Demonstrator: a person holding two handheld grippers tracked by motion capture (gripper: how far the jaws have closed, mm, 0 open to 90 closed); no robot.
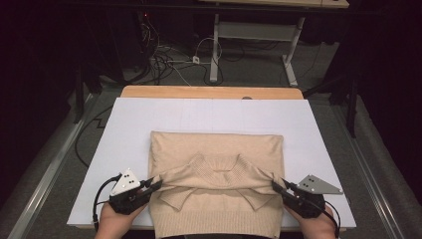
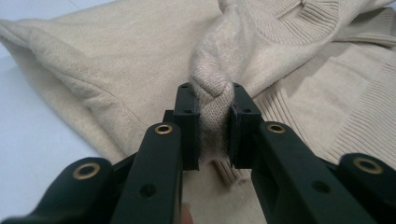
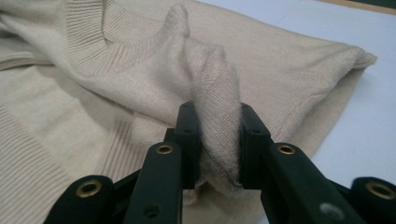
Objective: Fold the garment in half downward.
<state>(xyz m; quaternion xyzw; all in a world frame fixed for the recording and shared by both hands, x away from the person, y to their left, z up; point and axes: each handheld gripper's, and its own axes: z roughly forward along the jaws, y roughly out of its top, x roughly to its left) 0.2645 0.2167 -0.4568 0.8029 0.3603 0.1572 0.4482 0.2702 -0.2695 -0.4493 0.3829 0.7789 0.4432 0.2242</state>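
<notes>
Sweater (image 1: 216, 154) lies on the board (image 1: 129, 124) that covers the bench (image 1: 149, 91), centred between the left and right edges and overhanging the near edge. Left hand-held gripper (image 1: 158, 183) sits at the sweater's near left side, right hand-held gripper (image 1: 275, 185) at its near right side, each clamped on a fold of knit. The bench's far edge shows behind the board.

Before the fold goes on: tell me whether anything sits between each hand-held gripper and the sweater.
Nothing does. The left hand-held gripper and the right hand-held gripper each already pinch a bunched fold of the beige sweater directly between their jaws.
</notes>
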